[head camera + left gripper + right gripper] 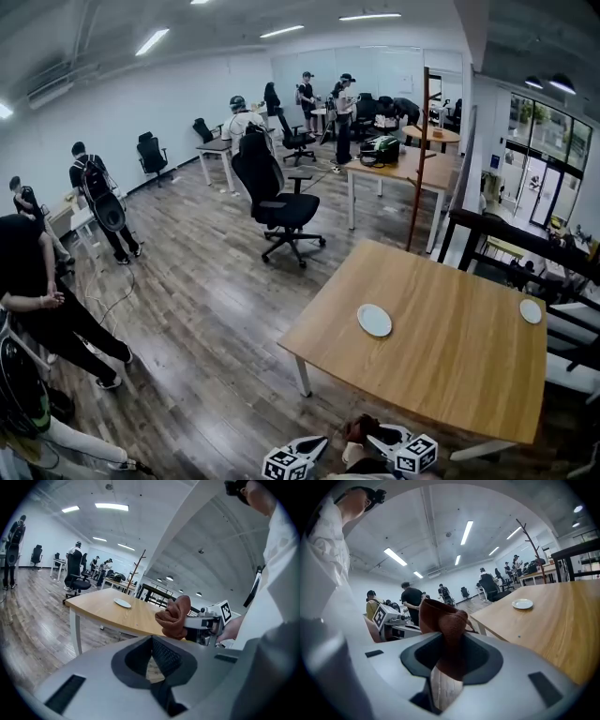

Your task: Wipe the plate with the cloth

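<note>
Head view counts two on the surface [450,375], centre plate [374,320] and edge plate [531,311], gripper views just one; right gripper [447,667] clamps the one cloth [443,625]; left gripper [151,665] gapes empty.

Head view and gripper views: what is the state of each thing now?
Left gripper: open, empty.
Right gripper: shut on cloth.
Cloth: bunched, held in air.
Middle plate: empty, flat on table, untouched.
Edge plate: empty, flat on table.

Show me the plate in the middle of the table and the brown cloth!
plate [374,320], head view, centre of its white top.
cloth [443,625], right gripper view, on its bunched upper fold.
</note>
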Motion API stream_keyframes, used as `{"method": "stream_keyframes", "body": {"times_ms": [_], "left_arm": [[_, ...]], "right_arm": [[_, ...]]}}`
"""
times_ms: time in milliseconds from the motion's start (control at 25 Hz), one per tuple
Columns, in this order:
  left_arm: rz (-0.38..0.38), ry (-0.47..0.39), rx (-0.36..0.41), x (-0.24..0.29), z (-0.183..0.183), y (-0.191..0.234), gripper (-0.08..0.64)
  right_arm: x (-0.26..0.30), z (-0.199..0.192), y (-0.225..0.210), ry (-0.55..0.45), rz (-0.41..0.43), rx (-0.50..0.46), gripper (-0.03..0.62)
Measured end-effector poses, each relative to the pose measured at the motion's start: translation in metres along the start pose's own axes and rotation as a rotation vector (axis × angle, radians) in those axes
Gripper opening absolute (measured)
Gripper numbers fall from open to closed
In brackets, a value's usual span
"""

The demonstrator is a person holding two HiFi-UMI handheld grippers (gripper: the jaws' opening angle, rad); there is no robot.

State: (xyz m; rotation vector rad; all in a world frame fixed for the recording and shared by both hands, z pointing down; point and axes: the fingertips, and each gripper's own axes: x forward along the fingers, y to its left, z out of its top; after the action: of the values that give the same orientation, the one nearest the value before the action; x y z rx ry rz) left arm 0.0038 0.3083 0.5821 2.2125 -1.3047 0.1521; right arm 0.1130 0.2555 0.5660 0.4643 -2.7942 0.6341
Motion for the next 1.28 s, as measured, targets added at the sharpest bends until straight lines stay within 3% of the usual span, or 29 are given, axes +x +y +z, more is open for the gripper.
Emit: {"method": "stream_keyframes", "body": {"times_ms": [360, 560, 800, 920, 1280], "left_arm": [[0.008, 0.007, -0.021, 0.002, 0.002, -0.005, 0.011], [0.012, 0.021, -0.033, -0.003, -0.016, -0.007, 0.011], [0.028, -0.018, -0.002, 0.006, 0.003, 0.013, 0.011], [0.051, -0.059, 0.023, 0.023, 0.028, 0.031, 0.011], [0.042, 0.0, -0.027, 0.043, 0.051, 0.036, 0.011]], "right_arm": [[0.0, 0.001, -0.006, 0.016, -0.007, 0.002, 0.129], [-0.002, -0.016, -0.002, 0.034, -0.013, 0.013, 0.129], [0.016, 0.008, -0.012, 0.018, 0.0, -0.051, 0.129], [0.034, 0.034, -0.04, -0.018, 0.022, -0.105, 0.129], [0.038, 0.066, -0.062, 0.029, 0.007, -0.058, 0.129]]}}
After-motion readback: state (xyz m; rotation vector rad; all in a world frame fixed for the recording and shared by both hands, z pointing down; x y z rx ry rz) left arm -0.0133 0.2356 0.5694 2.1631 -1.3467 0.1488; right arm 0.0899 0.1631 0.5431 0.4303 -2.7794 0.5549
